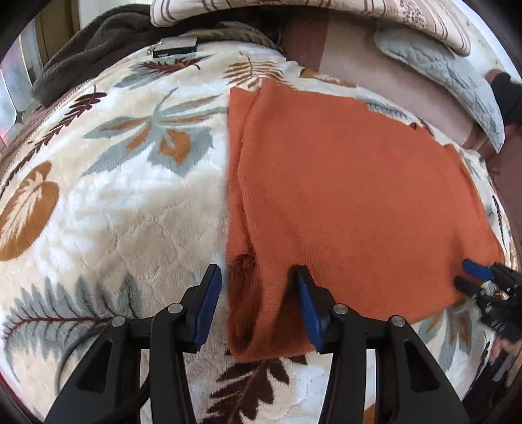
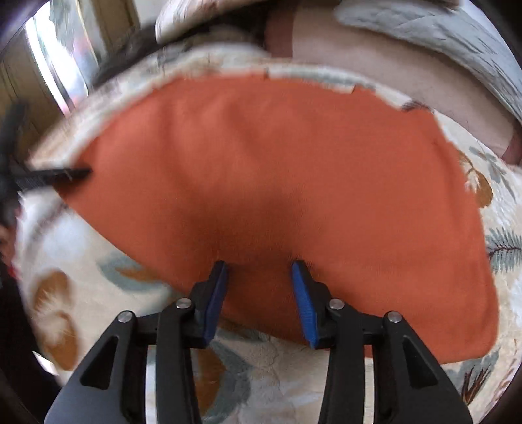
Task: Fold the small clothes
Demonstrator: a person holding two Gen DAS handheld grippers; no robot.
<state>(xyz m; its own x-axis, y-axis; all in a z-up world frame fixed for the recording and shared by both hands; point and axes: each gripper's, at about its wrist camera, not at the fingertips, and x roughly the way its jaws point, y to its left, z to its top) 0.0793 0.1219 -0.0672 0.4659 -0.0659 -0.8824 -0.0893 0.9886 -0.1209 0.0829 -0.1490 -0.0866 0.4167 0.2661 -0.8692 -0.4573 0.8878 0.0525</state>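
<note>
An orange knit garment (image 1: 342,195) lies spread flat on a leaf-patterned fleece blanket (image 1: 114,195), with a folded strip along its left side. My left gripper (image 1: 257,270) is open, its jaws straddling the garment's near left edge. My right gripper (image 2: 259,265) is open over the garment (image 2: 277,169) at its near edge, jaws apart on the cloth. The right gripper also shows in the left wrist view (image 1: 465,272) at the garment's near right corner. The left gripper shows in the right wrist view (image 2: 75,173) at the garment's left edge.
A dark brown blanket (image 1: 98,42) and a small grey box-like object (image 1: 176,47) lie at the far left. A striped pillow (image 1: 326,13) and a grey quilted cushion (image 1: 450,81) lie at the back right. The blanket (image 2: 261,375) extends toward me.
</note>
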